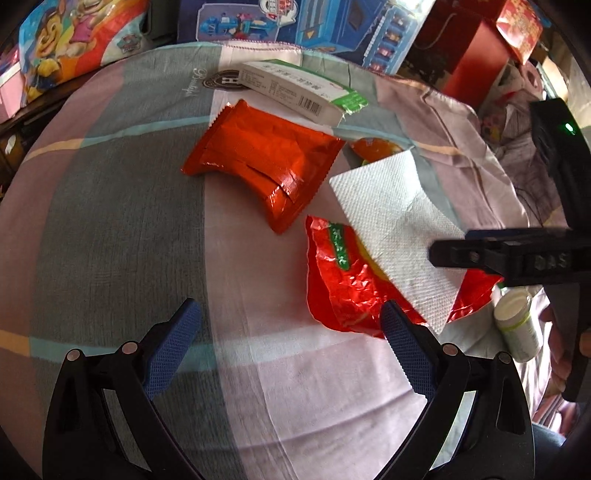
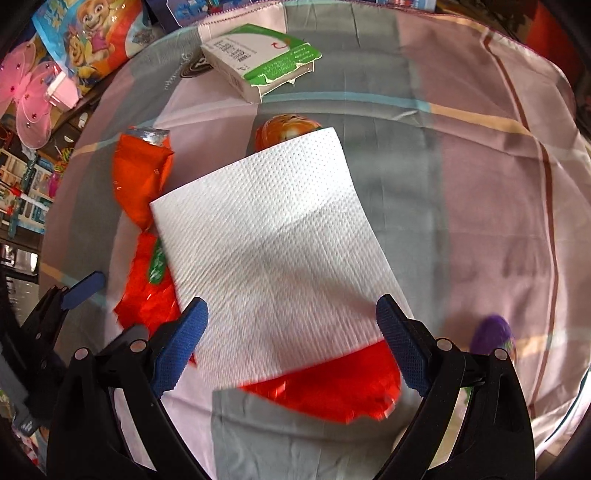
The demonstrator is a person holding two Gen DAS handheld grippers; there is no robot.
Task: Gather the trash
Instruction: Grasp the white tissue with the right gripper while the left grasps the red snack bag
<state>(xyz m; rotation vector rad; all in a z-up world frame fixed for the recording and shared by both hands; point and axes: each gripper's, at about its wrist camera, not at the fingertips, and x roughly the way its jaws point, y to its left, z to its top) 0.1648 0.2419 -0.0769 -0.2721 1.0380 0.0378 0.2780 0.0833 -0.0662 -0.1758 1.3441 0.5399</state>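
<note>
Trash lies on a cloth-covered table (image 1: 110, 221). A white paper napkin (image 1: 399, 225) (image 2: 273, 251) lies over a crumpled red wrapper (image 1: 343, 280) (image 2: 332, 391). An orange snack packet (image 1: 258, 158) (image 2: 140, 173) lies to its left. A white and green carton (image 1: 299, 88) (image 2: 258, 62) lies at the far side. A small orange wrapper (image 1: 373, 147) (image 2: 284, 127) peeks from under the napkin's far edge. My left gripper (image 1: 291, 343) is open and empty, just short of the red wrapper. My right gripper (image 2: 291, 343) is open, its fingers straddling the napkin's near edge; it also shows in the left wrist view (image 1: 480, 254).
A white pill bottle (image 1: 517, 325) lies at the table's right. A small purple object (image 2: 493, 334) sits by my right finger. Toy boxes (image 1: 295, 22), a cartoon bag (image 1: 74, 37) and a red box (image 1: 480, 55) crowd behind the table.
</note>
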